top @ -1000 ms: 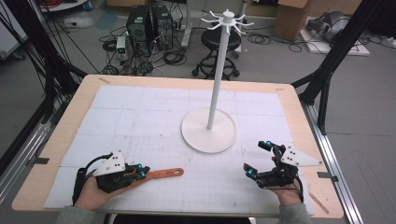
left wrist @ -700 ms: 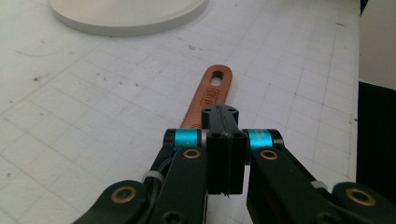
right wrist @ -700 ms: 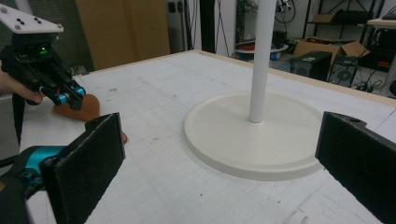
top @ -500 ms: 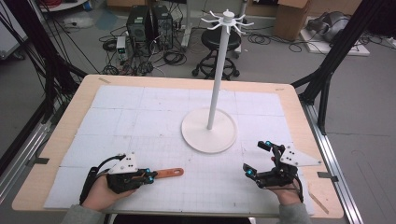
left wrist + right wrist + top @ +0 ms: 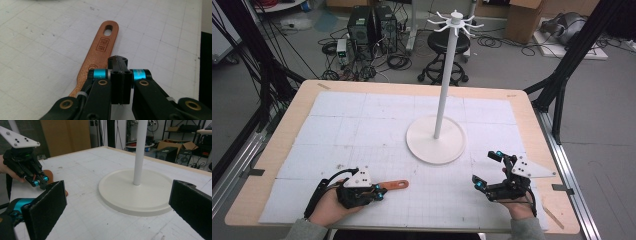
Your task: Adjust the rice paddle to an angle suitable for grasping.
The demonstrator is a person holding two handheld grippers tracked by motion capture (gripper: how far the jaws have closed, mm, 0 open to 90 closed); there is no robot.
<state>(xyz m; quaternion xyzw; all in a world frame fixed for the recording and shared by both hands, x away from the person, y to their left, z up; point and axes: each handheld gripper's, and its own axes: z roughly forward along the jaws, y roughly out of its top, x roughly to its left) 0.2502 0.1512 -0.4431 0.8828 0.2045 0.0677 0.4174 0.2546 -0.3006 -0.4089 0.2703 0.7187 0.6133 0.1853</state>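
Two grippers are working at the table's near edge. The left gripper (image 5: 373, 191) is resting low over the wooden spatula (image 5: 393, 185), which is lying flat on the gridded mat (image 5: 362, 130), its handle end with the hanging hole pointing toward the white hook stand (image 5: 436, 145). In the left gripper view its jaws are pressed together with nothing visibly between them; the spatula (image 5: 96, 57) is passing beneath and slightly to one side of the tips. The right gripper (image 5: 489, 172) is sitting apart near the stand's base (image 5: 136, 192), jaws spread wide and empty.

The likeliest trouble is a missed pick: with the jaws shut and off the handle's centre line, they are probably going to push the flat spatula along the mat or pinch only one edge, so it pivots and drops. A lift toward the stand could also knock the thin pole.

A burned-in stamp is showing on the handle, but its lettering is too small to read reliably.
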